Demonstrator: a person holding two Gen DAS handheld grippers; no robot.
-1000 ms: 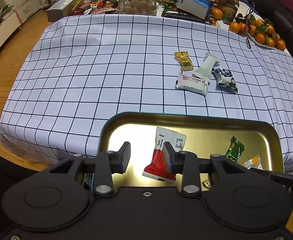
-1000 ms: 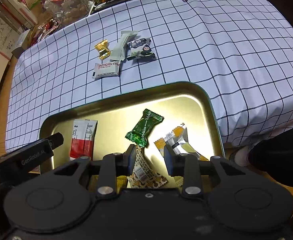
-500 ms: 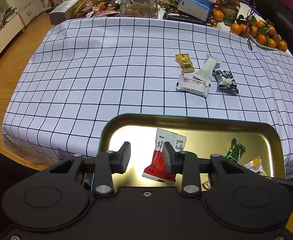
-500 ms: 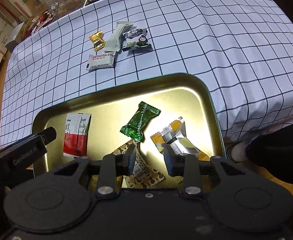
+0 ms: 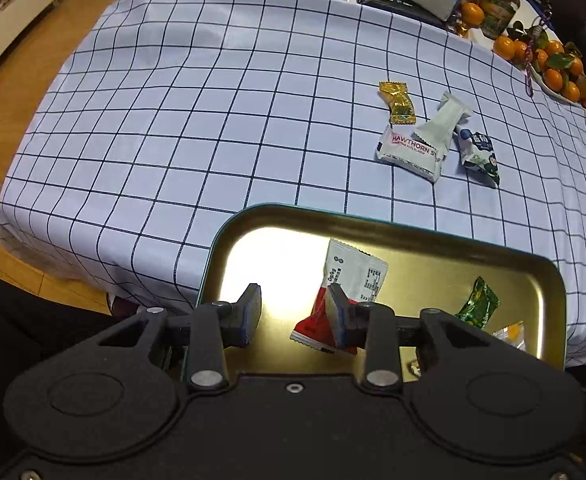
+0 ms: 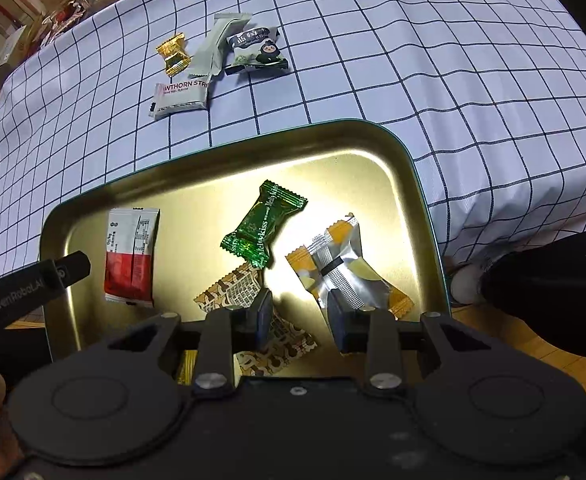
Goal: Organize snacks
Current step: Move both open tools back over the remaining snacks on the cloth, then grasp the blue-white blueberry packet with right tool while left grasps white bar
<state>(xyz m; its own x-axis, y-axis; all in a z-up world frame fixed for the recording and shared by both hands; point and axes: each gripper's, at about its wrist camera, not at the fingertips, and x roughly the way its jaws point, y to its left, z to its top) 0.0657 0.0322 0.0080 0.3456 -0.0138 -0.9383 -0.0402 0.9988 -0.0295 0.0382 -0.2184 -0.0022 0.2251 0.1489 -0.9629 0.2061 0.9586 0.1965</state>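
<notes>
- Underneath, a checked tablecloth (image 5: 213,120) covers the table; oranges (image 5: 561,68) sit at two o'clock.
- Gold tray (image 6: 421,200) holds a red-white packet (image 6: 131,256), green candy (image 6: 263,224), and orange-silver packet (image 6: 345,268).
- Four snacks, including the Hawthorn strip (image 5: 409,154), lie at twelve o'clock beyond the tray.
- Left gripper (image 5: 293,314) and right gripper (image 6: 299,318) hover spread, grasping nothing.

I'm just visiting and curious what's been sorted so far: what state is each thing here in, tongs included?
Left tongs: open, empty, over the tin.
Right tongs: open, empty, over the tin.
Gold tin: lidless, holding snacks.
Red-and-white packet: flat in the tin.
Green candy: in the tin.
Orange-and-silver packet: in the tin.
Hawthorn strip: outside, on the cloth.
Gold candy: on the cloth.
</notes>
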